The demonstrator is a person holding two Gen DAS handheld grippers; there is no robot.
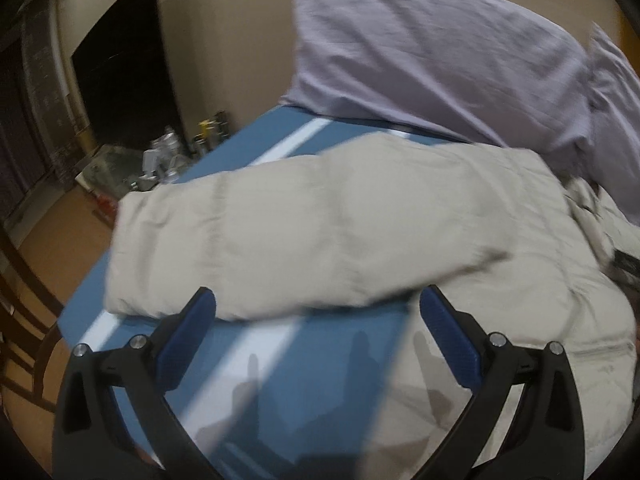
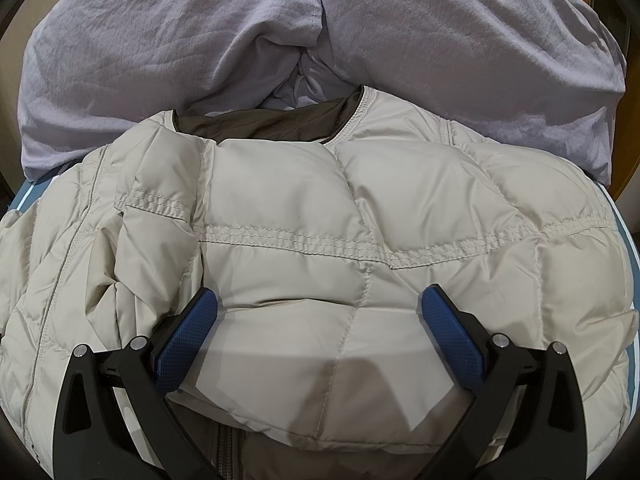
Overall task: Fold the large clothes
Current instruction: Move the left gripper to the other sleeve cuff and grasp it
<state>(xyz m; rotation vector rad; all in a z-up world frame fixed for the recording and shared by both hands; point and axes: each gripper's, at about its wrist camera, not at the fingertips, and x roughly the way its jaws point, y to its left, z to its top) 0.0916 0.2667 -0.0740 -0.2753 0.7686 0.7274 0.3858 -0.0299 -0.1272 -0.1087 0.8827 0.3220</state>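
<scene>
Fingers (image 1: 448,344) on both grippers are spread wide with nothing in them, left gripper (image 1: 316,320) and right gripper (image 2: 320,316) alike. Blue desk (image 1: 332,368) with white stripes carries the beige puffer jacket (image 2: 360,240), lavender garment (image 2: 180,52) behind it. Tan wall, dark doorway (image 1: 120,60), cluttered low table (image 1: 160,156) further off.

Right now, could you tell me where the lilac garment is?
The lilac garment lies bunched at the far side of the blue table, just beyond the beige puffer jacket's collar.
</scene>
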